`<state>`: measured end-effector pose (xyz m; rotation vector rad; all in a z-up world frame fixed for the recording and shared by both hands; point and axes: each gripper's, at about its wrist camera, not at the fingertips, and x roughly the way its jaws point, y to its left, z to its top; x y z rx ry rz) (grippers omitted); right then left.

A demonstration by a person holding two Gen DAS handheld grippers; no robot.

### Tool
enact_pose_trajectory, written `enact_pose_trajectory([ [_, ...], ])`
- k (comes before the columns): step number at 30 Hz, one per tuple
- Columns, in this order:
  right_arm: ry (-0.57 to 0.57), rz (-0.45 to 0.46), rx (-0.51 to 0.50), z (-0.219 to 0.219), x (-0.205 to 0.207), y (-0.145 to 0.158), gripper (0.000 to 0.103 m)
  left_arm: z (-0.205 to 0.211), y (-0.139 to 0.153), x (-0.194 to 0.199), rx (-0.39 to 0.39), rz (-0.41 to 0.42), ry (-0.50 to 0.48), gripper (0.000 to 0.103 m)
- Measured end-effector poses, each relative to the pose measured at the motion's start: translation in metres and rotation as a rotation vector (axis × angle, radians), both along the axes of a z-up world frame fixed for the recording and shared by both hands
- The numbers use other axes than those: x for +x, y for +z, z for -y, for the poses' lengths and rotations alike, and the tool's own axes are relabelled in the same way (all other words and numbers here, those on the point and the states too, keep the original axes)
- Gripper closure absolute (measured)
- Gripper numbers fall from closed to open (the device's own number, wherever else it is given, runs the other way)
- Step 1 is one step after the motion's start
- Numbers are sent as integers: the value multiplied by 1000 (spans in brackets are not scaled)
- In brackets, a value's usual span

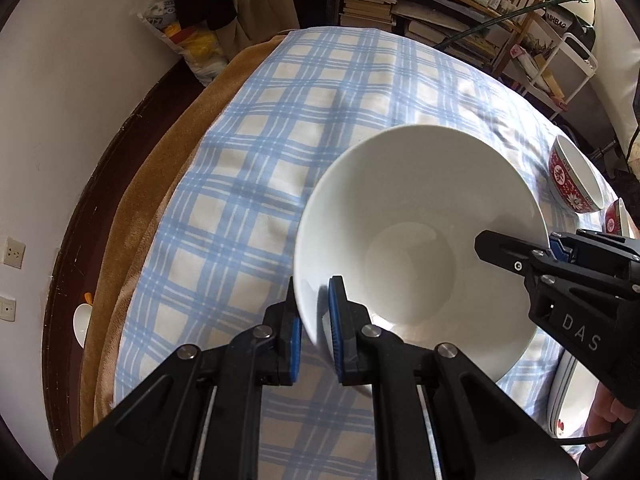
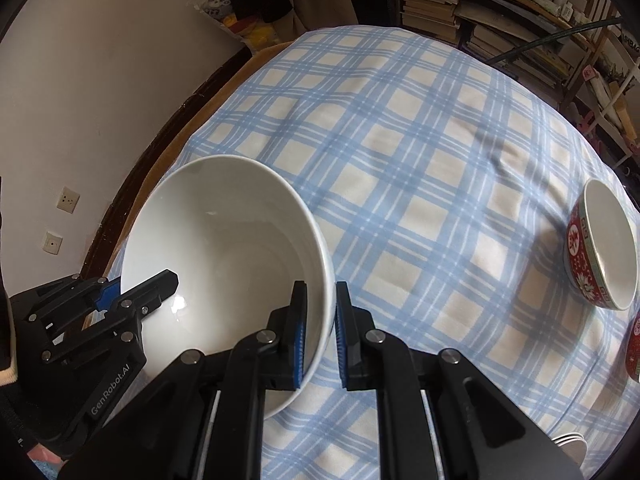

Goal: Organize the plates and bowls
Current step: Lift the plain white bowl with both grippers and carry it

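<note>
- Large white bowl (image 1: 416, 256) over the blue plaid tablecloth (image 1: 280, 128); tilted, held by its rim on two opposite sides.
- Left gripper (image 1: 314, 328) clamped on the bowl's near-left rim: one blue pad outside the wall, one inside, rim pinched between them.
- Right gripper (image 2: 320, 332) clamped on the opposite rim the same way; left pad inside the bowl, right pad outside.
- From the left wrist view, the right gripper comes in from the right edge, one black finger reaching over the rim into the bowl.
- From the right wrist view, the left gripper sits at lower left, finger over the rim.
- Whether the bowl's base touches the cloth: cannot tell.
- Red patterned bowl (image 2: 600, 248) stands on the cloth well apart, to the right of the white bowl.
- Second red bowl (image 2: 634, 352) at the right edge, mostly cut off, just beside the first.
- Stacked white plates (image 1: 564, 396) near the lower right, partly hidden behind the right gripper.
</note>
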<state>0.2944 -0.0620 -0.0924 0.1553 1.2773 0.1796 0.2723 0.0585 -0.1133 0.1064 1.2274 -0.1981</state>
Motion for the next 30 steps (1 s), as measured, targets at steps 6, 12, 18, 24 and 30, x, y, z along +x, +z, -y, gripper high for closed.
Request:
enact_pose_trajectory([
  [6,-22,7,17,30,-29,4,89,29,6,-24,4,-9,-53,91],
  [12,-59,2,46,61,-57,1,89,55,6,-44,-7,-24,-86,91],
  [18,-73,0,52,81,-83,-2,88,71,2,-64,3,-16,-94,91],
  [24,-65,-17,63,88,-106,-16,89,76,-12,-85,4,-51,-100,91],
  [30,-58,-5,38,88,-123,-24,88,79,-26,-100,-7,-38,-87,91],
])
